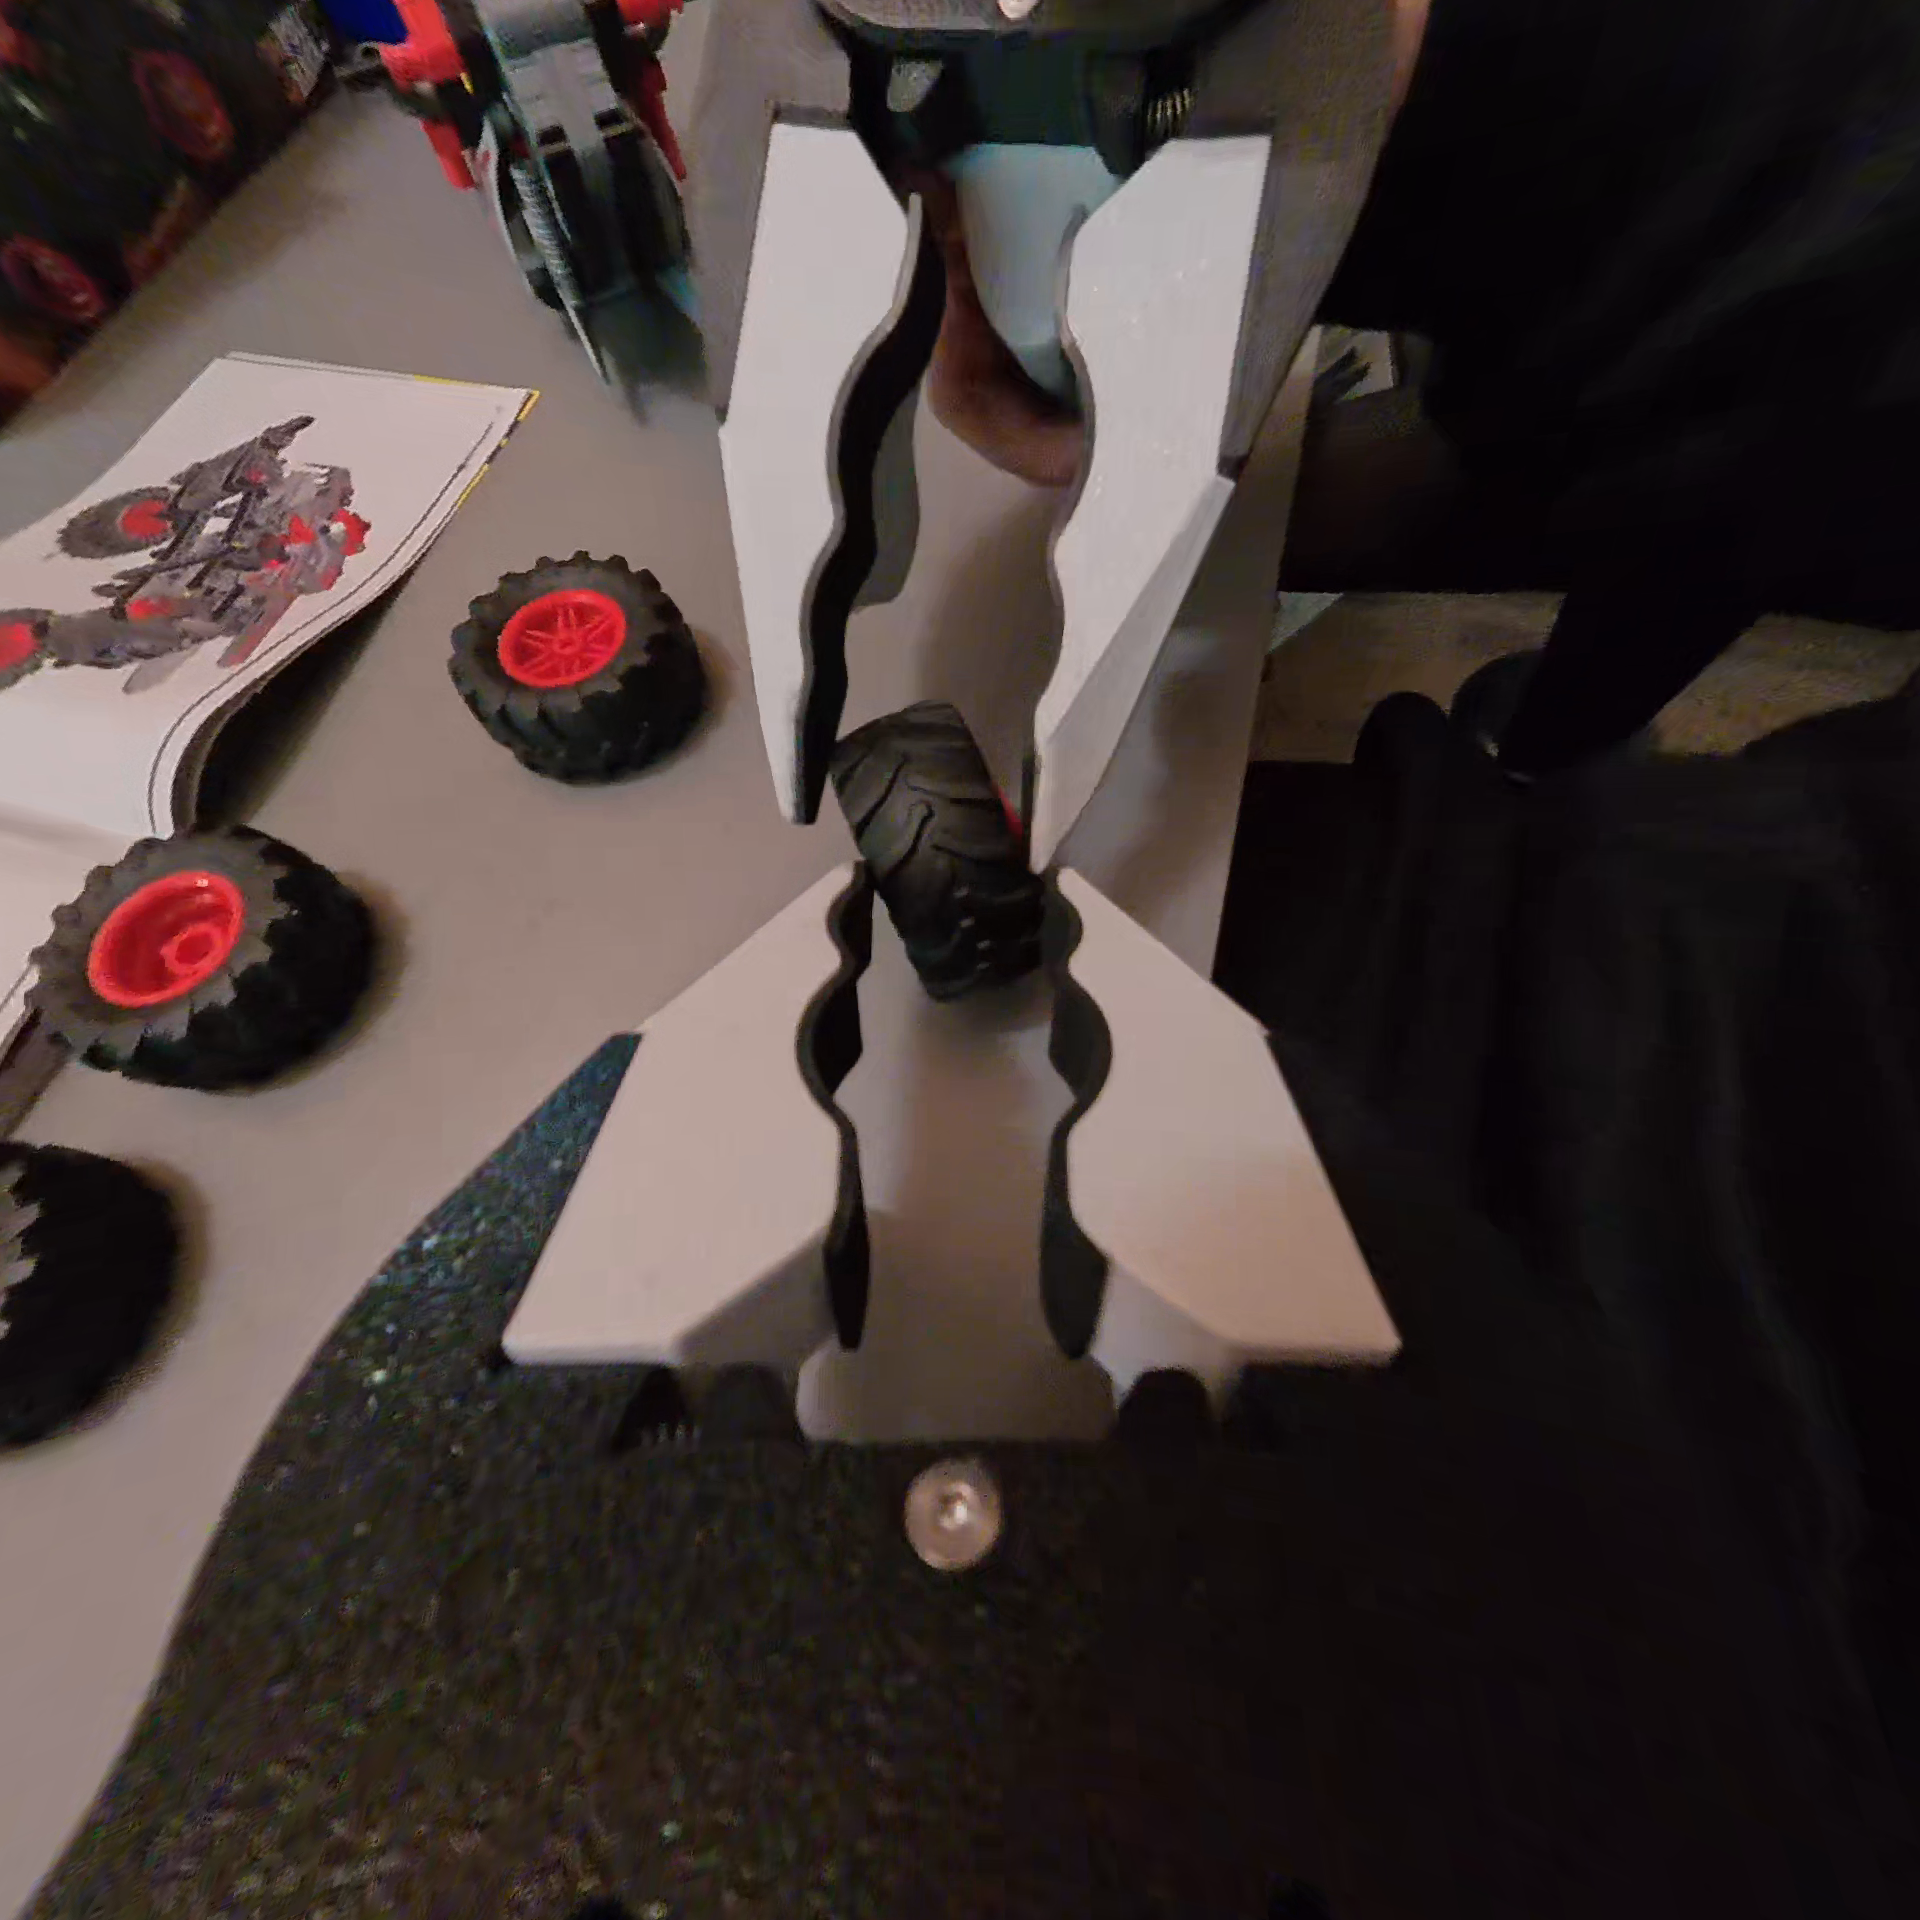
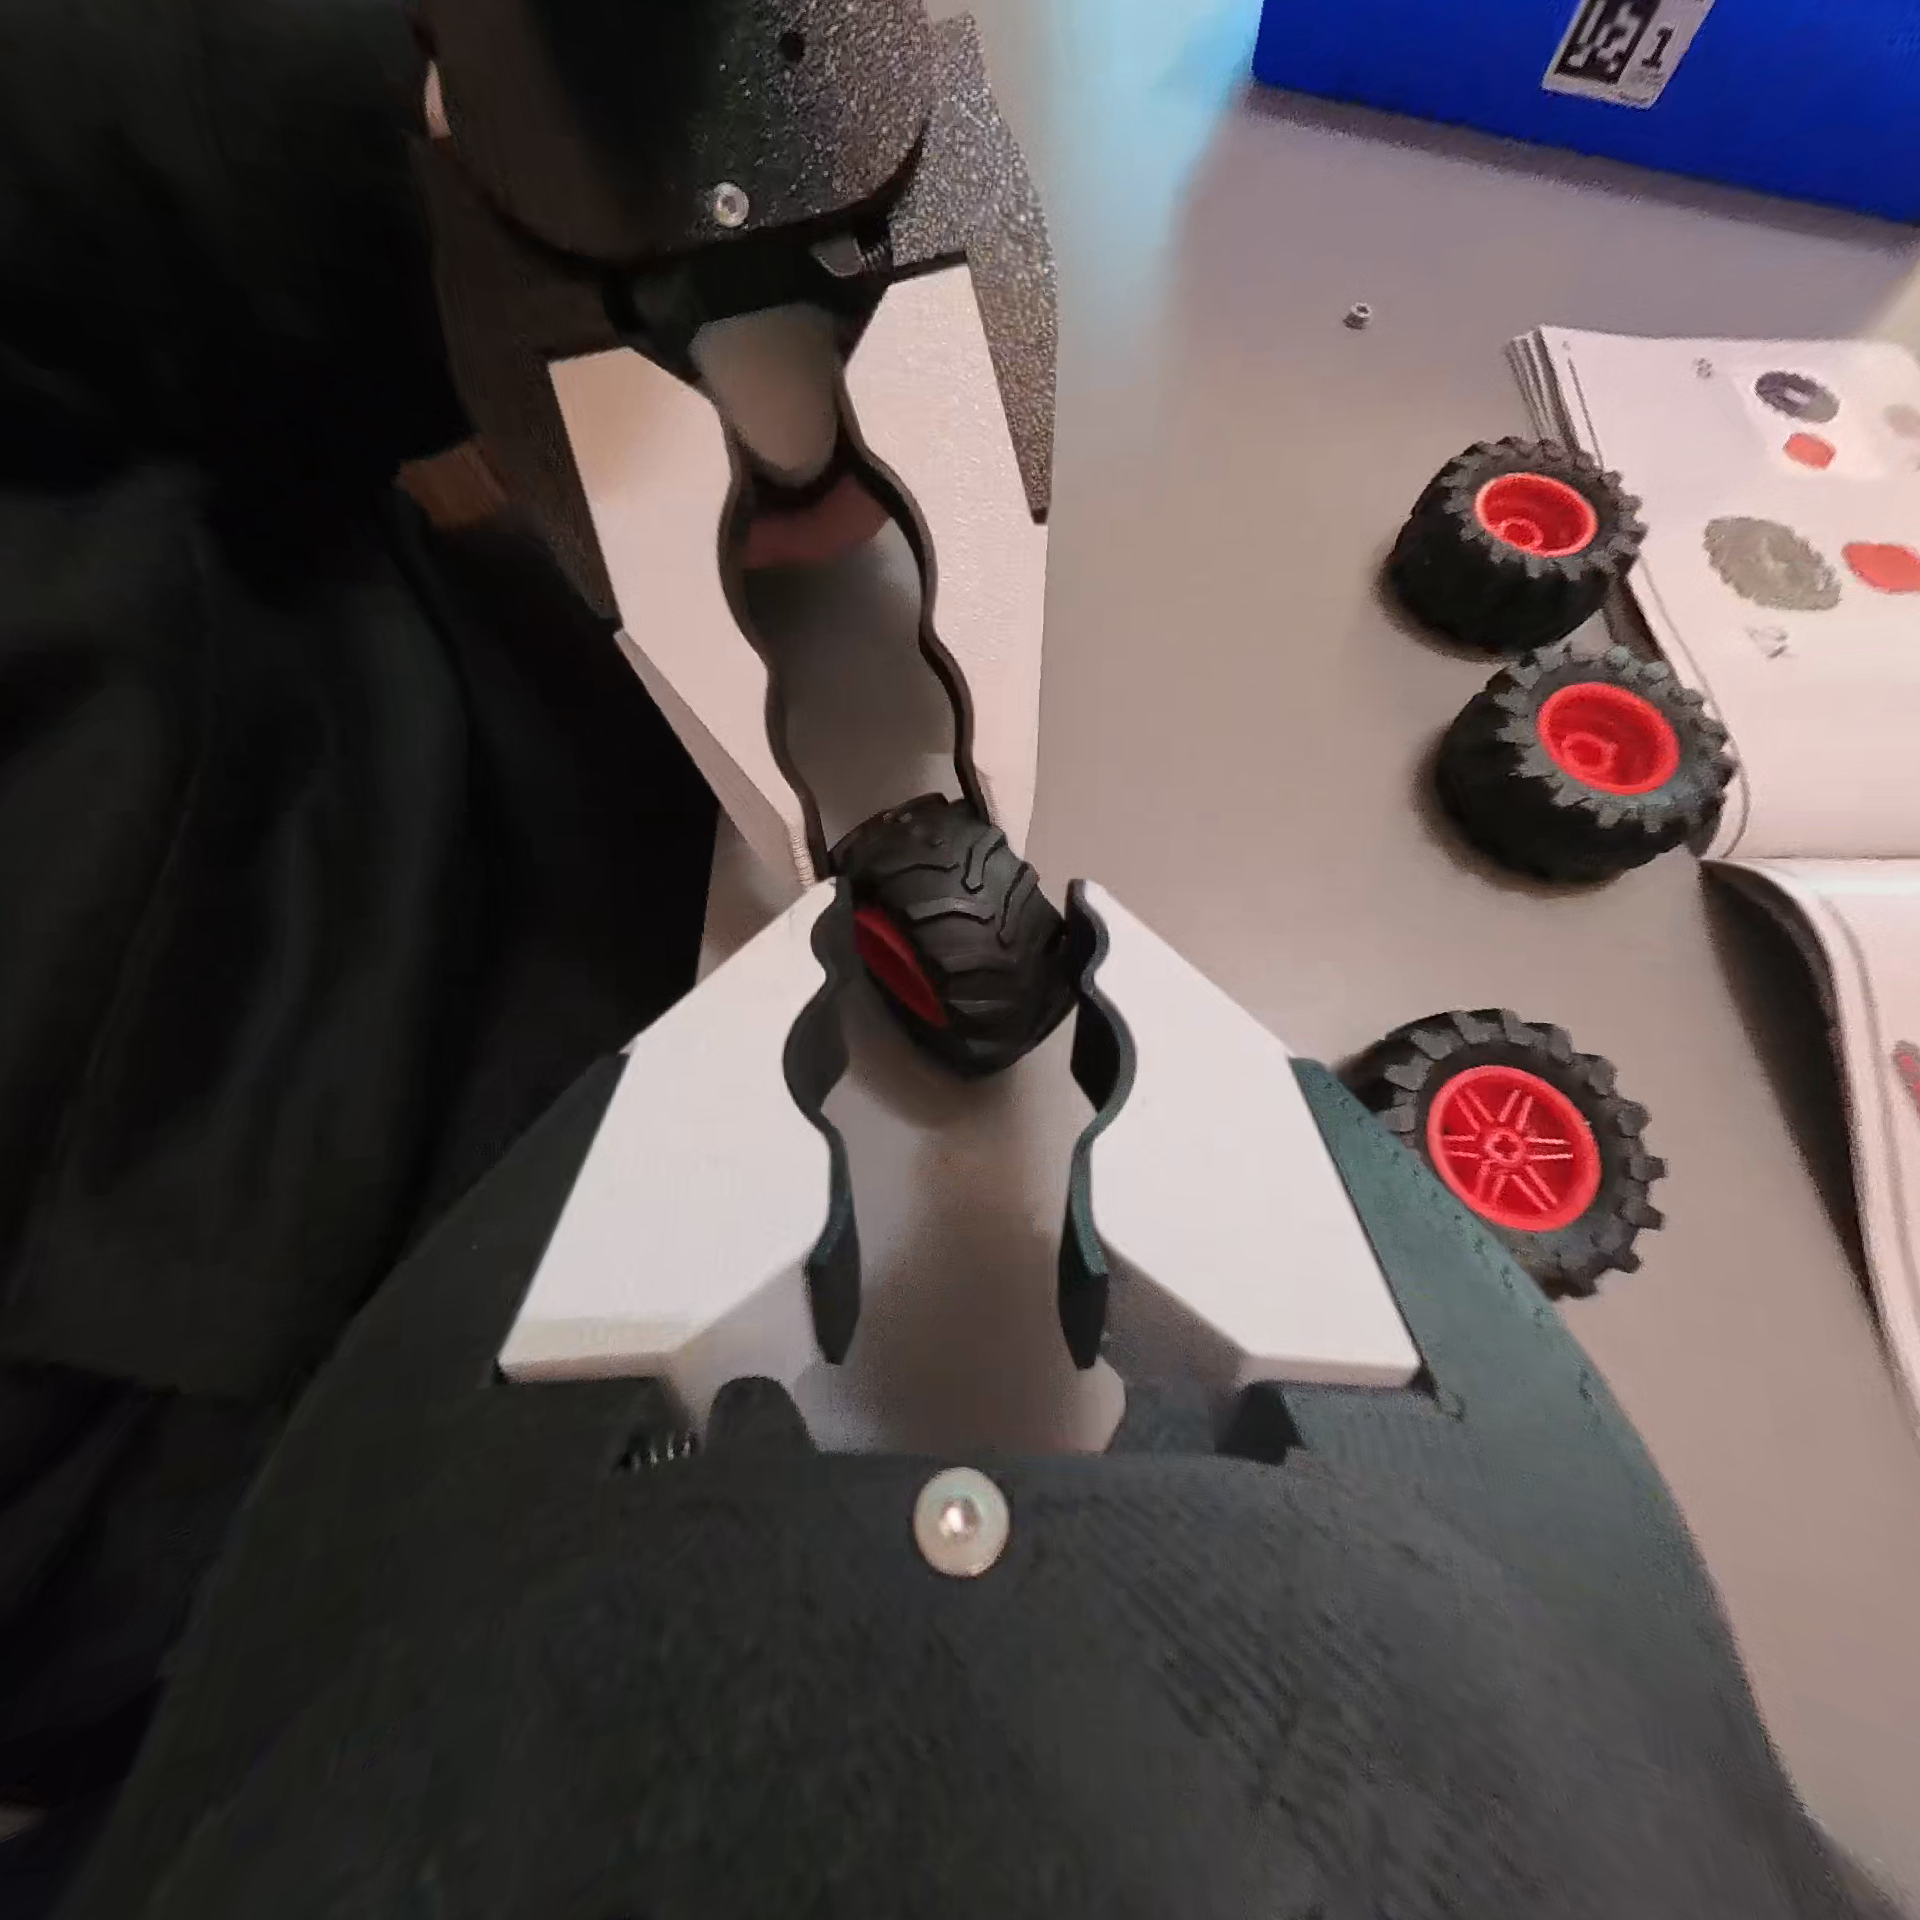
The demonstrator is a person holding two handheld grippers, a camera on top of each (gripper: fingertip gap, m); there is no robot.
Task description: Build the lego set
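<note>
Wheel (image 1: 940, 852) gripped btwn both hand-held grippers; 3 wheels, manual (image 1: 208, 540) nearby.

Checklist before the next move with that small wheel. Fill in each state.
1. Right gripper shut on the small wheel: ok, a finger presses each side.
2. Left gripper gripping the same wheel: cannot tell; its tips straddle it, contact unclear.
3. Tyre seated on red hub: cannot tell, only a hub edge shows.
4. Loose wheels clear of both grippers: ok, three lie aside by the booklet.
5. Part-built model ready to receive: cannot tell, blurred at frame edge.
</note>
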